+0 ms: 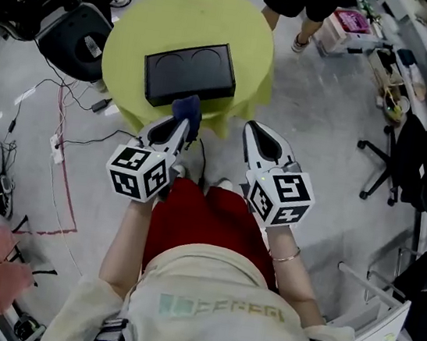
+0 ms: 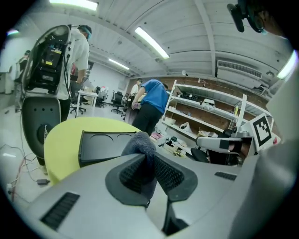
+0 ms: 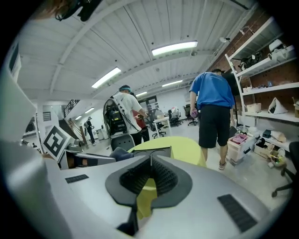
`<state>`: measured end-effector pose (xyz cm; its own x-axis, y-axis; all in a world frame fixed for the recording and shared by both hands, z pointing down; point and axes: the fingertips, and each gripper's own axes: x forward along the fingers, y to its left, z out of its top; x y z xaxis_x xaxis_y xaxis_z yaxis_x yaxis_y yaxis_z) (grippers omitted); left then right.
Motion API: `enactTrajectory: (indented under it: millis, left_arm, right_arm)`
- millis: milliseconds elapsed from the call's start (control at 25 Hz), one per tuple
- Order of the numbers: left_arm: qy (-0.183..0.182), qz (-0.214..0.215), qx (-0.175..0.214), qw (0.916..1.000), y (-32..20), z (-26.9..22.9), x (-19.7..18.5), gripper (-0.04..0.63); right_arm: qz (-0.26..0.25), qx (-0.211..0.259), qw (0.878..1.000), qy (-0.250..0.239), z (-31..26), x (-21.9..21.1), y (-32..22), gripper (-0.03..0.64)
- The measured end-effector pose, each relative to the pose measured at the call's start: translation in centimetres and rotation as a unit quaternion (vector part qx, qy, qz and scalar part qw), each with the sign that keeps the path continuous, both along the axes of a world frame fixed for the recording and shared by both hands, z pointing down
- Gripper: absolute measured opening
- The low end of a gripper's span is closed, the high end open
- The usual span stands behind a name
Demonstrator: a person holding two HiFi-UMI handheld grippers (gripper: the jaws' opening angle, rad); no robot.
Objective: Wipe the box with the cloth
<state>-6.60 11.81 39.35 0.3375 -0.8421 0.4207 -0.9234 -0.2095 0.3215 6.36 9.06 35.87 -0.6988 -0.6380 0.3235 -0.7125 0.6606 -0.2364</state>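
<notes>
A black box (image 1: 189, 72) with two round recesses in its top lies on a round yellow-green table (image 1: 138, 37); the left gripper view shows the box (image 2: 103, 145) too. My left gripper (image 1: 184, 124) is shut on a dark blue-grey cloth (image 1: 188, 110), which bulges out past the jaws (image 2: 140, 144), just short of the box's near edge. My right gripper (image 1: 251, 128) is shut with nothing in it, off the table's near right edge. In the right gripper view the table (image 3: 182, 148) and box (image 3: 156, 151) lie ahead beyond the jaws.
A black office chair (image 1: 74, 37) stands left of the table with cables (image 1: 59, 116) on the floor. A person in dark shorts (image 1: 304, 1) stands beyond the table. Shelving and boxes (image 1: 387, 56) line the right side, with another chair (image 1: 407, 165) there.
</notes>
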Motion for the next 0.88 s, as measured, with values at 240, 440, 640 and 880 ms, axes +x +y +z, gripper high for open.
enactTrajectory:
  millis: [240, 440, 640, 880]
  left_arm:
    - [-0.042, -0.013, 0.045, 0.998, -2.6, -2.4, -0.2, 0.06]
    - [-0.088, -0.007, 0.092, 0.9918, -3.1, -4.6, -3.1, 0.06]
    - [-0.086, -0.011, 0.113, 0.9898, -3.3, -5.5, -5.1, 0.06]
    - [-0.094, -0.018, 0.142, 0.9852, -1.1, -7.1, -9.3, 0.06]
  right_arm:
    - [0.004, 0.018, 1.0, -0.011, -1.6, 0.9, -3.4, 0.038]
    - [0.015, 0.044, 0.999, -0.019, -3.5, -1.4, -4.5, 0.038]
    - [0.02, 0.07, 0.997, -0.038, -5.5, -2.9, -4.6, 0.038]
    - [0.03, 0.103, 0.993, -0.048, -7.4, -6.4, -2.0, 0.037]
